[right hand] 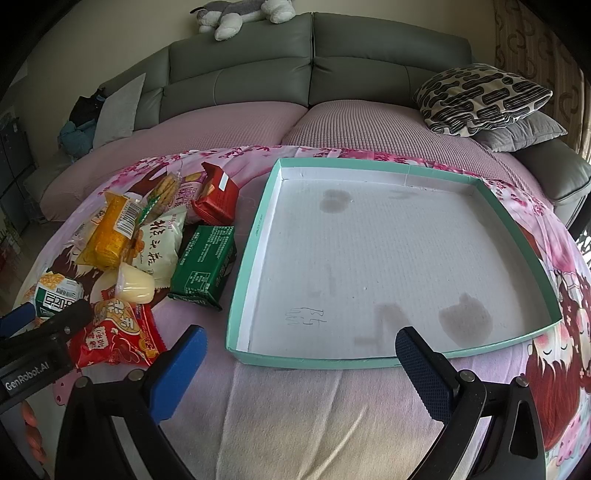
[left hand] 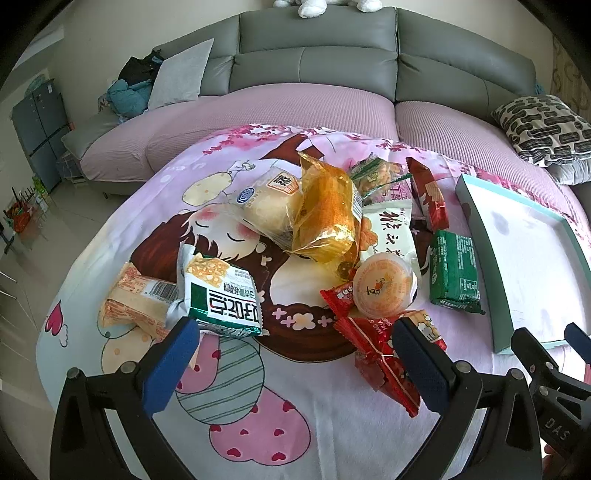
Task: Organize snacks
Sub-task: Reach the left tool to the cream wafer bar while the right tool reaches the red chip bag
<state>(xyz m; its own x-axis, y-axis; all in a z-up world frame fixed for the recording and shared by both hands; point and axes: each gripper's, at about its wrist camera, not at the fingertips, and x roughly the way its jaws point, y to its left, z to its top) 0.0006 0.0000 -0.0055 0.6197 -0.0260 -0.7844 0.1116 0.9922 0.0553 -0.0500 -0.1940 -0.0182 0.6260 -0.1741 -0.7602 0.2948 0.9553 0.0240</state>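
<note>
A heap of snack packets lies on a pink cartoon cloth [left hand: 314, 424]: an orange bag [left hand: 327, 214], a bun packet [left hand: 266, 203], a green-and-white packet [left hand: 221, 295], a jelly cup [left hand: 382, 286], red packets [left hand: 376, 350], a green packet [left hand: 454, 271]. A shallow teal-rimmed box lid [right hand: 384, 254] lies empty to their right. My left gripper [left hand: 295, 354] is open above the cloth, just short of the heap. My right gripper [right hand: 299, 358] is open at the lid's near rim [right hand: 314, 363]. The green packet [right hand: 205, 264] lies beside the lid.
A grey sofa [left hand: 317, 55] with pink seat covers runs behind the cloth. A patterned cushion [right hand: 484, 98] sits at the back right. A plush toy [right hand: 240, 14] lies on the sofa top. The floor drops away at the left [left hand: 44, 240].
</note>
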